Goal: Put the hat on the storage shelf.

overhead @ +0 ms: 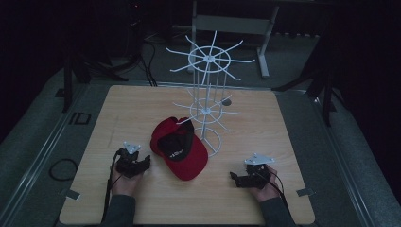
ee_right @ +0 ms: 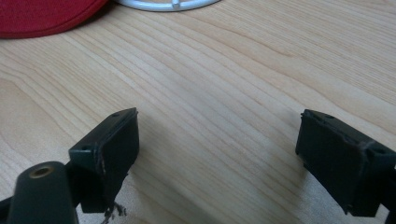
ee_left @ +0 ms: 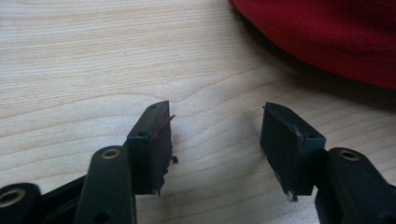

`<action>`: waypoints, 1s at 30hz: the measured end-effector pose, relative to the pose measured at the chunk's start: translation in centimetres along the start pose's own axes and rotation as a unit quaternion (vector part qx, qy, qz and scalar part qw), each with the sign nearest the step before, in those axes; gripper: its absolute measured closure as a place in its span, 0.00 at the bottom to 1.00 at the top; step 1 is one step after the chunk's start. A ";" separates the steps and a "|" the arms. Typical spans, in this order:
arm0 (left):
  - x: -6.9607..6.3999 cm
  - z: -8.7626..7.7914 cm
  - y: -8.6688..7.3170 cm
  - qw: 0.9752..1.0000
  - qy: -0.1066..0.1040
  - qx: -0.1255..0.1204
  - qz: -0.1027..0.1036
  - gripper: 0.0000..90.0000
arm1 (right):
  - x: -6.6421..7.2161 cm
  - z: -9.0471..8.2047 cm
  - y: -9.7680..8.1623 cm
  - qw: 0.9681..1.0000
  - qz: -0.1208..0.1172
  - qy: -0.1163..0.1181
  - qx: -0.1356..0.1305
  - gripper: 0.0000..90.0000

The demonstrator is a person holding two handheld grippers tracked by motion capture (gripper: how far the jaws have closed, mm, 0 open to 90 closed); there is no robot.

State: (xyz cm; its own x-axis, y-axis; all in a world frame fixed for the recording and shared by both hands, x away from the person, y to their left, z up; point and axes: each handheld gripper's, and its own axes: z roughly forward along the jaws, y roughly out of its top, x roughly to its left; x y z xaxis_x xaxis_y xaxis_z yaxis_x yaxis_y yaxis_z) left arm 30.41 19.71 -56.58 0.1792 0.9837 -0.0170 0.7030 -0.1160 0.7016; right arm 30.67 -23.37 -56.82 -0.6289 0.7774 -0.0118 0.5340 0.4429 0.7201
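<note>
- Where the high view looks down on the table (overhead: 118, 109), a red cap (overhead: 179, 149) with a black front panel lies near the middle, its brim toward the person, touching or just beside the base ring of a white wire rack (overhead: 207, 101) that stands upright behind it.
- In that view the left gripper (overhead: 142, 163) rests on the wood just left of the cap, and the right gripper (overhead: 235, 178) sits well to the right of the brim; a hand holds each.
- In the left gripper view, the left gripper (ee_left: 217, 135) has its jaws apart with only bare wood between them; the cap (ee_left: 327, 32) lies ahead at upper right, not touched.
- In the right gripper view, the right gripper (ee_right: 217, 149) has its jaws spread wide over bare wood; the cap (ee_right: 42, 16) edge shows at upper left and the rack (ee_right: 168, 4) base ring at the top, both apart from the jaws.
</note>
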 end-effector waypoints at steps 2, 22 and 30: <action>0.1 -0.2 0.0 1.000 -0.003 0.004 0.002 0.57 | 0.0 0.0 0.0 1.000 0.000 0.000 0.000 0.15; -0.2 -5.2 0.3 0.991 -0.101 -0.090 0.007 0.63 | 0.0 0.0 0.0 1.000 -0.001 0.001 0.000 0.15; -2.3 -7.1 0.3 0.987 -0.125 -0.101 0.014 0.58 | 0.0 0.0 0.0 1.000 0.000 0.000 0.000 0.15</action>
State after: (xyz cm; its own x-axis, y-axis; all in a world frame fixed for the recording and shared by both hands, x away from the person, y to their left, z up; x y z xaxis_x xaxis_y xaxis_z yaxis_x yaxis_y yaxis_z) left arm 25.26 18.42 -51.28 0.3779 0.9131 -0.1530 0.5489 -0.0879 0.8312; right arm 30.69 -23.36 -56.82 -0.6298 0.7767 -0.0120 0.5333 0.4435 0.7203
